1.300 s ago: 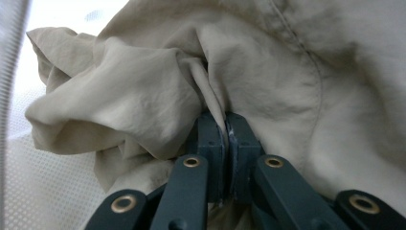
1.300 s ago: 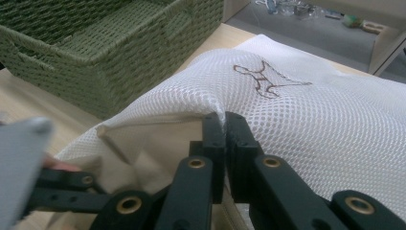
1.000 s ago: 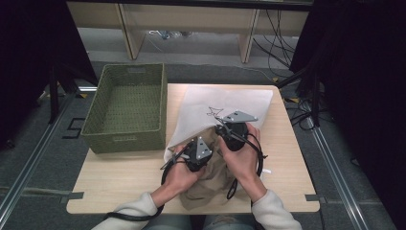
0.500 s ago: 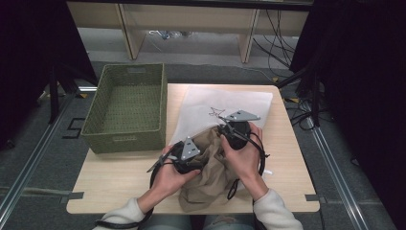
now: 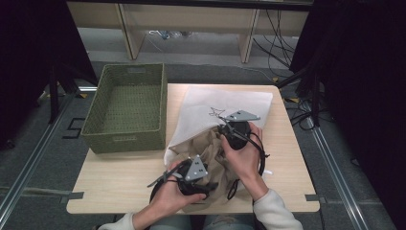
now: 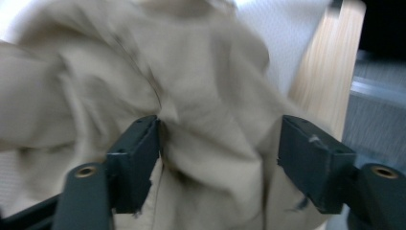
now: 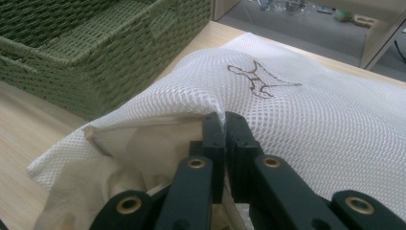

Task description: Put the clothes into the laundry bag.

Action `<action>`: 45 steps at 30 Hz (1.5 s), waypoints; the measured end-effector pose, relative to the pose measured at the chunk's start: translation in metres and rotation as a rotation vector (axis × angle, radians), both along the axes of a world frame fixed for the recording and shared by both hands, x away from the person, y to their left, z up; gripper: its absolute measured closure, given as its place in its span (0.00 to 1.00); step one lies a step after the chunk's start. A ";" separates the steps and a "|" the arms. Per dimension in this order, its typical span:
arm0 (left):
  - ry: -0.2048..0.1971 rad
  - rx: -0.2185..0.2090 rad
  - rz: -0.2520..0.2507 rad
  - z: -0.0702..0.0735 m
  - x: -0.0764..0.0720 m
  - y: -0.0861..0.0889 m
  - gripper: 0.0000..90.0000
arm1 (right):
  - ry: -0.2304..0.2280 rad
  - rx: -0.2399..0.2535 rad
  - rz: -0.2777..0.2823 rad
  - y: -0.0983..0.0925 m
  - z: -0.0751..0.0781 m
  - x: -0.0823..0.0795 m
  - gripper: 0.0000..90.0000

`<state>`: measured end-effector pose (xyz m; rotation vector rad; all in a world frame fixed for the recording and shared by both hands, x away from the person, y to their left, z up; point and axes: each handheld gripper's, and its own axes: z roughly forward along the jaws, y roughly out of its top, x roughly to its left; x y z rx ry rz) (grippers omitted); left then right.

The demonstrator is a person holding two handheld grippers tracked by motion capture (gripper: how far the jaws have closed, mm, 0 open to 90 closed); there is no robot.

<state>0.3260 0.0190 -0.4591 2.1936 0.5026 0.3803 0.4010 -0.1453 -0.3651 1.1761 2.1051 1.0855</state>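
Light wooden rectangular table [image 5: 119,184]; on it, green woven rectangular basket [image 5: 127,110] at left; beside it, white mesh bag [image 5: 215,108] with crumpled beige cloth [image 5: 210,148] spilling from its mouth.

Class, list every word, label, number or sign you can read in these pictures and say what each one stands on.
No readable words or numbers.
Mesh bag: a brown line drawing, a figure and not letters.
Basket: a small plate on its near wall, too small to read.
Floor: black tape mark like an "S" or "5", cannot tell which.
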 end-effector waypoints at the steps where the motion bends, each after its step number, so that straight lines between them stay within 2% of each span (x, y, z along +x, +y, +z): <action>1: -0.008 0.025 -0.001 -0.005 0.000 -0.004 0.32 | 0.008 -0.003 -0.004 0.000 0.001 -0.001 0.99; 4: -0.046 0.120 -0.001 -0.017 0.004 -0.010 0.39 | 0.018 -0.005 0.009 0.001 0.001 -0.001 0.99; 5: -0.051 0.134 0.001 -0.020 0.006 -0.012 0.42 | 0.026 0.001 -0.007 0.002 0.002 -0.003 0.99; 6: -0.054 0.139 0.006 -0.022 0.007 -0.014 0.44 | 0.004 -0.020 0.022 0.000 0.001 -0.001 0.99; 7: -0.058 0.147 0.005 -0.023 0.008 -0.015 0.48 | 0.022 -0.003 0.000 0.002 0.001 -0.002 0.99; 8: -0.068 0.163 0.006 -0.024 0.009 -0.017 0.52 | 0.020 0.010 0.004 0.003 0.000 -0.002 0.99; 12: -0.081 0.169 0.032 -0.025 0.012 -0.020 0.67 | 0.015 -0.010 0.013 0.003 0.001 -0.003 0.99; 13: -0.100 0.179 0.047 -0.024 0.014 -0.020 0.72 | 0.012 -0.010 0.015 0.004 0.001 -0.003 0.99; 15: -0.095 0.166 0.062 -0.023 0.017 -0.019 0.81 | 0.020 -0.001 0.011 0.006 0.002 -0.005 0.99; 16: -0.088 0.160 0.068 -0.022 0.019 -0.018 0.85 | 0.001 -0.015 0.028 0.005 0.002 -0.004 0.99; 19: -0.083 0.130 0.086 -0.019 0.023 -0.017 0.90 | 0.001 -0.017 0.042 0.006 0.002 -0.005 0.99; 21: -0.080 0.098 0.100 -0.016 0.024 -0.017 0.92 | 0.002 -0.005 0.033 0.007 0.003 -0.007 0.99; 22: -0.090 0.097 0.100 -0.013 0.026 -0.017 0.92 | 0.003 0.000 0.032 0.008 0.004 -0.007 0.99; 24: -0.085 0.050 0.121 -0.009 0.029 -0.018 0.92 | -0.006 0.006 0.036 0.008 0.005 -0.008 0.99; 26: -0.097 0.030 0.137 -0.003 0.034 -0.017 0.93 | -0.011 0.000 0.044 0.008 0.008 -0.009 0.99; 27: -0.103 0.050 0.139 0.001 0.037 -0.016 0.93 | -0.021 0.007 0.042 0.009 0.008 -0.010 0.99; 28: -0.113 0.043 0.151 0.004 0.040 -0.016 0.93 | -0.026 0.007 0.040 0.009 0.009 -0.011 0.99; 29: -0.122 0.035 0.160 0.007 0.043 -0.016 0.93 | -0.041 -0.013 0.043 0.007 0.011 -0.011 0.99; 31: -0.145 0.023 0.185 0.011 0.049 -0.016 0.93 | -0.043 -0.004 0.044 0.007 0.013 -0.012 0.99; 32: -0.165 0.027 0.198 0.013 0.051 -0.017 0.93 | -0.025 0.017 0.041 0.008 0.013 -0.013 0.99; 33: -0.169 0.010 0.207 0.011 0.055 -0.018 0.93 | -0.047 0.004 0.048 0.007 0.013 -0.012 0.99; 34: -0.169 0.018 0.210 0.010 0.057 -0.019 0.92 | -0.042 0.016 0.033 0.007 0.014 -0.013 0.99; 35: -0.173 -0.017 0.232 0.004 0.060 -0.023 0.92 | -0.036 0.012 0.032 0.006 0.015 -0.013 0.99; 36: -0.169 0.039 0.212 0.002 0.062 -0.022 0.91 | -0.018 0.033 0.019 0.007 0.015 -0.013 0.99; 37: -0.169 0.007 0.235 -0.006 0.065 -0.026 0.91 | -0.039 0.023 0.031 0.005 0.013 -0.011 0.99; 38: -0.158 0.048 0.219 -0.009 0.068 -0.025 0.89 | -0.037 0.001 0.032 0.003 0.014 -0.010 0.99; 39: -0.153 0.013 0.234 -0.016 0.071 -0.028 0.88 | -0.044 -0.008 0.038 0.001 0.013 -0.008 0.99; 40: -0.151 0.011 0.239 -0.020 0.073 -0.028 0.85 | -0.005 0.027 0.014 0.003 0.011 -0.010 0.99; 41: -0.121 -0.010 0.224 -0.023 0.073 -0.030 0.83 | -0.010 0.017 0.019 0.002 0.010 -0.008 0.99; 42: -0.134 0.085 0.191 -0.019 0.075 -0.024 0.81 | -0.015 0.009 0.024 0.001 0.009 -0.007 0.99; 45: -0.139 0.059 0.182 -0.017 0.074 -0.022 0.70 | -0.013 0.007 0.029 0.000 0.007 -0.004 0.99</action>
